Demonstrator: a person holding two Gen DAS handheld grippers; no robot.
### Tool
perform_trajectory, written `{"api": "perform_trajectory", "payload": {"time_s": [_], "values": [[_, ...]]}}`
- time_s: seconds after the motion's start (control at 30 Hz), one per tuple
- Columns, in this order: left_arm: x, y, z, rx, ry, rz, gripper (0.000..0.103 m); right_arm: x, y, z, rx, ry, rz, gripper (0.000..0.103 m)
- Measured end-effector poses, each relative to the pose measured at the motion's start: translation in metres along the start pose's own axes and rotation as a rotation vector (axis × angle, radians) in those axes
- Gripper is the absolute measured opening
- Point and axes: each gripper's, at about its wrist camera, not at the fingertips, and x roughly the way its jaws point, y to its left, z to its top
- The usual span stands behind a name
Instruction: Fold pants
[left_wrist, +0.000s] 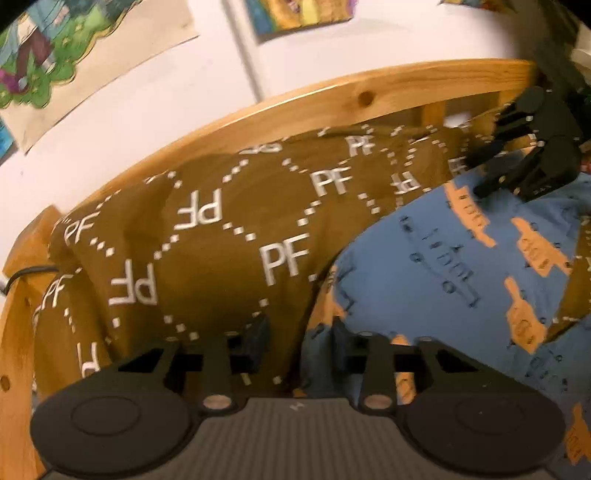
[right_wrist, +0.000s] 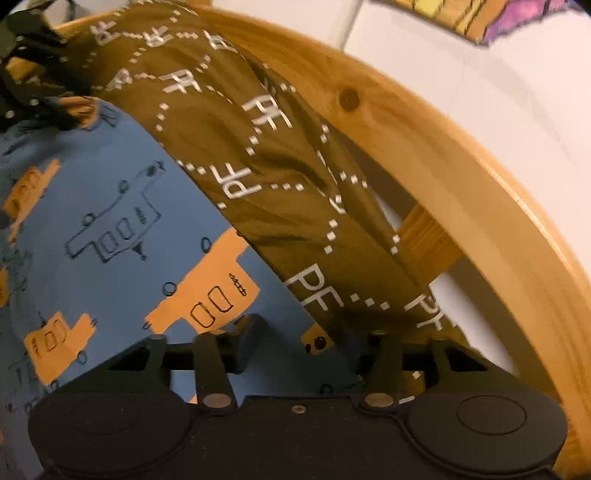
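Both grippers, left (left_wrist: 301, 341) and right (right_wrist: 308, 341), stood narrowly parted and empty over the pants (right_wrist: 110, 206) on the brown cover (left_wrist: 221, 229), so smoothing before regrasping seemed wise.

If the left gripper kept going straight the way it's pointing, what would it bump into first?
Probably the brown pants with white PF letters, near their edge against the blue bedsheet with orange trucks. The left gripper points downward there; depth is unclear.
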Motion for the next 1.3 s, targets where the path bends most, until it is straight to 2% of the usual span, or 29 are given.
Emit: {"api": "perform_trajectory", "payload": {"time_s": [0.1, 0.17, 0.33, 0.43, 0.6, 0.7, 0.8, 1.0, 1.17, 1.3], "values": [[0.003, 0.004, 0.004, -0.031, 0.023, -0.014, 0.011, 0.002, 0.004, 0.002, 0.015, 0.001, -0.004, 0.021], [0.001, 0.002, 0.005, -0.048, 0.017, -0.015, 0.004, 0.0, 0.009, 0.003, -0.001, -0.002, -0.003, 0.001], [-0.018, -0.013, -0.005, 0.006, -0.066, 0.06, 0.002, -0.023, 0.022, -0.006, -0.032, -0.062, -0.045, 0.0], [-0.036, -0.02, -0.016, 0.014, -0.141, 0.087, 0.002, -0.047, 0.037, -0.02, -0.048, -0.13, -0.128, 0.0], [-0.083, -0.046, -0.057, 0.173, -0.351, 0.099, 0.002, -0.09, 0.068, -0.045, -0.062, -0.263, -0.264, 0.0], [-0.104, -0.063, -0.079, 0.254, -0.418, 0.147, 0.002, -0.122, 0.096, -0.073, -0.126, -0.314, -0.328, 0.0], [-0.123, -0.087, -0.104, 0.339, -0.47, 0.201, 0.002, -0.147, 0.128, -0.101, -0.247, -0.356, -0.381, 0.0], [-0.139, -0.138, -0.166, 0.611, -0.524, 0.272, 0.002, -0.18, 0.183, -0.147, -0.37, -0.384, -0.403, 0.0], [-0.134, -0.163, -0.207, 0.719, -0.501, 0.238, 0.002, -0.194, 0.225, -0.179, -0.412, -0.324, -0.347, 0.0], [-0.122, -0.18, -0.24, 0.791, -0.444, 0.193, 0.002, -0.195, 0.262, -0.205, -0.454, -0.255, -0.297, 0.0]]}}
